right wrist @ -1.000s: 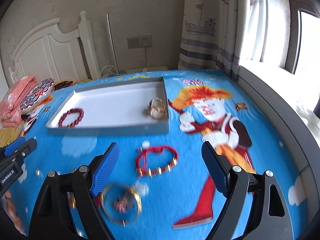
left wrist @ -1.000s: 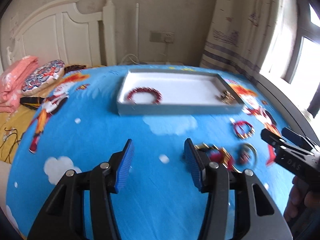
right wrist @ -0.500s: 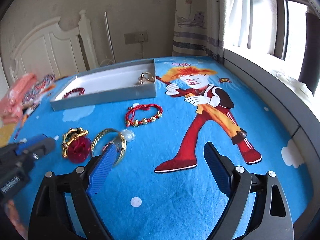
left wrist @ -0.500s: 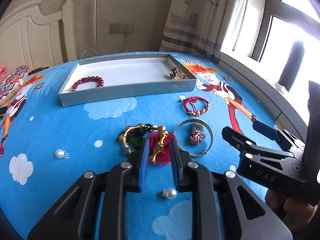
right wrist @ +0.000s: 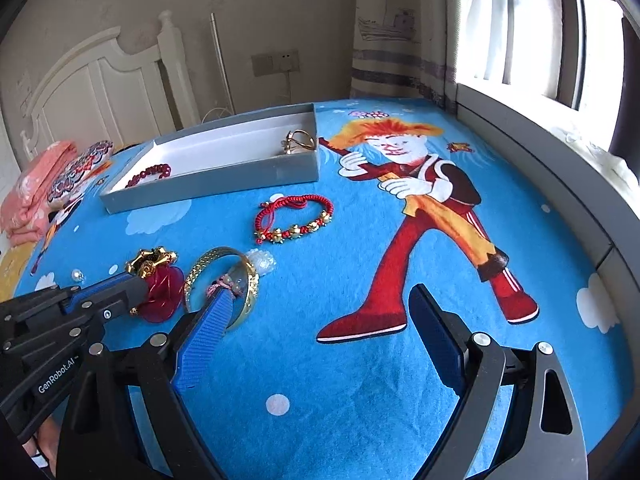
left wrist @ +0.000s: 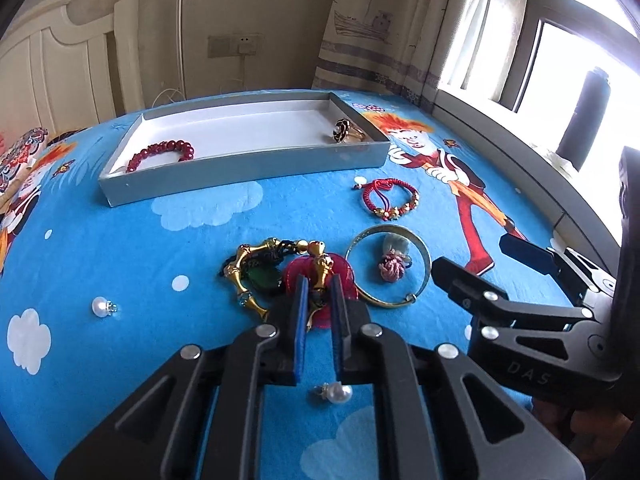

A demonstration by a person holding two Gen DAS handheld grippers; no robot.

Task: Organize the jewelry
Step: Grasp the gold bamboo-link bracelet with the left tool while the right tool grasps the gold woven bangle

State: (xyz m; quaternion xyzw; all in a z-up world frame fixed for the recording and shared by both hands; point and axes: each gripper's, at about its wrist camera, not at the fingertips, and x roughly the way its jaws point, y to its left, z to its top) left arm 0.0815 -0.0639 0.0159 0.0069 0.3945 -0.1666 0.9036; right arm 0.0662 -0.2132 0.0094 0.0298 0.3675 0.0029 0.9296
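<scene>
My left gripper (left wrist: 319, 282) is closed on the gold bracelet with a red disc pendant (left wrist: 280, 272), gripping its gold end over the red disc (left wrist: 344, 268); it also shows in the right wrist view (right wrist: 160, 280). My right gripper (right wrist: 320, 308) is open and empty above the blue cloth, beside a gold bangle (right wrist: 222, 276) with a pink knot charm (left wrist: 392, 268). A red cord bracelet (right wrist: 294, 218) lies between them and the grey tray (left wrist: 240, 172). The tray holds a red bead bracelet (left wrist: 160, 154) and a gold flower ring (left wrist: 346, 132).
Two loose pearls lie on the cloth, one at the left (left wrist: 102, 306) and one under my left gripper (left wrist: 338, 392). A white headboard (right wrist: 108, 92) and folded pink fabric (right wrist: 28, 188) are at the back left. A window ledge (right wrist: 540, 140) runs along the right.
My left gripper closed from wide open and came down onto the gold bracelet's end. My right gripper drew back from the red cord bracelet and stayed open.
</scene>
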